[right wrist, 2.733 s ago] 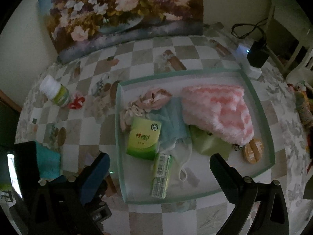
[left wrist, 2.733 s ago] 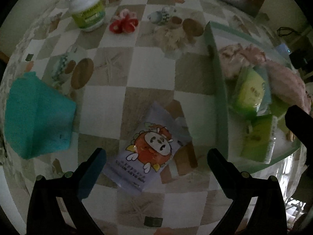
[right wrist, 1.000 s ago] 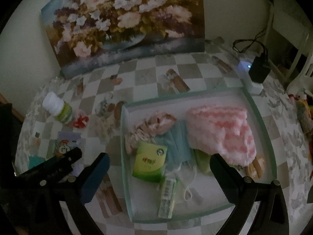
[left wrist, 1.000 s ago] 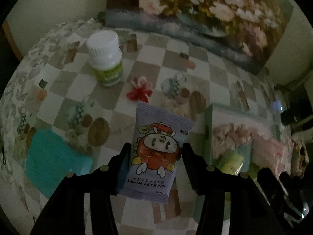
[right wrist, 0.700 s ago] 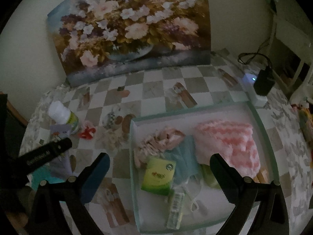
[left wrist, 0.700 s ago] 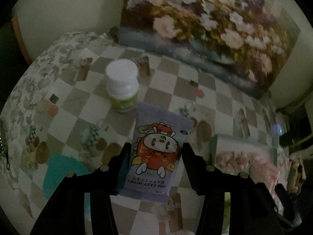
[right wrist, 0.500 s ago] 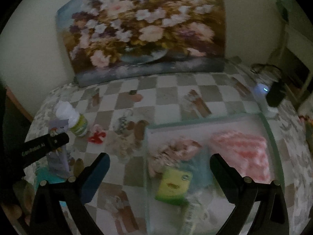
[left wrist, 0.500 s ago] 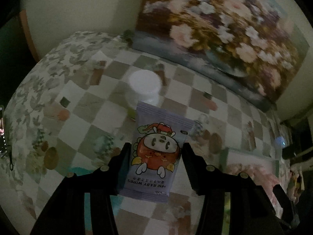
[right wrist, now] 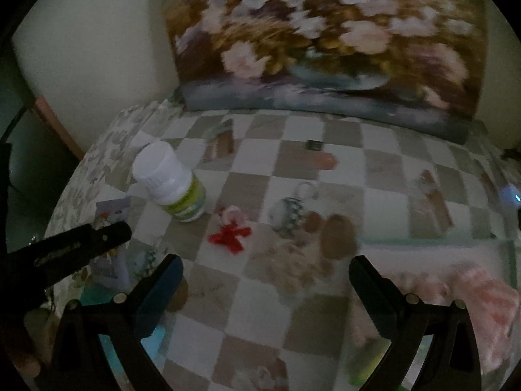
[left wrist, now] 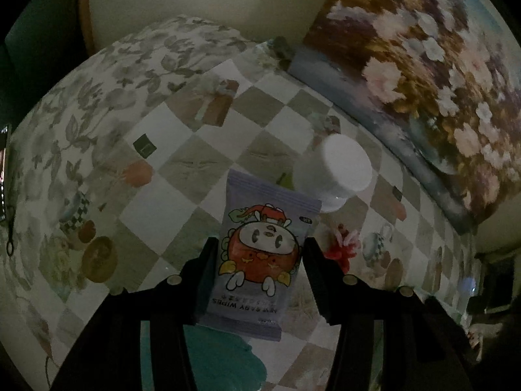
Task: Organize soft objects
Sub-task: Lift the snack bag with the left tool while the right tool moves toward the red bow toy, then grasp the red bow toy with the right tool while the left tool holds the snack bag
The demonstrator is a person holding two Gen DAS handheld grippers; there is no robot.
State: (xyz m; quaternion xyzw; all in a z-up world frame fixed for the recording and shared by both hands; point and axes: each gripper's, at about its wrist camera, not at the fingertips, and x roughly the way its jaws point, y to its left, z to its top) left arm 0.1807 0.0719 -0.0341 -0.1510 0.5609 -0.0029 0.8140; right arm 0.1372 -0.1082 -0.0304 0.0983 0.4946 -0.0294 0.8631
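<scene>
Left gripper [left wrist: 259, 251] jaws clamp a wipes pack [left wrist: 260, 254] above the checkered surface [left wrist: 195, 176]; right gripper [right wrist: 265, 280] jaws wide, empty, w/ bottle [right wrist: 171, 181] far left.

Light: dim, no visible source.
Blur: flower painting [right wrist: 325, 32] smeared; tablecloth below it soft.
Edges: fisheye bending, black corners.

Dim room; cream wall [right wrist: 97, 49]; floral painting [right wrist: 325, 32] leaning; checkered tablecloth [right wrist: 260, 309].
</scene>
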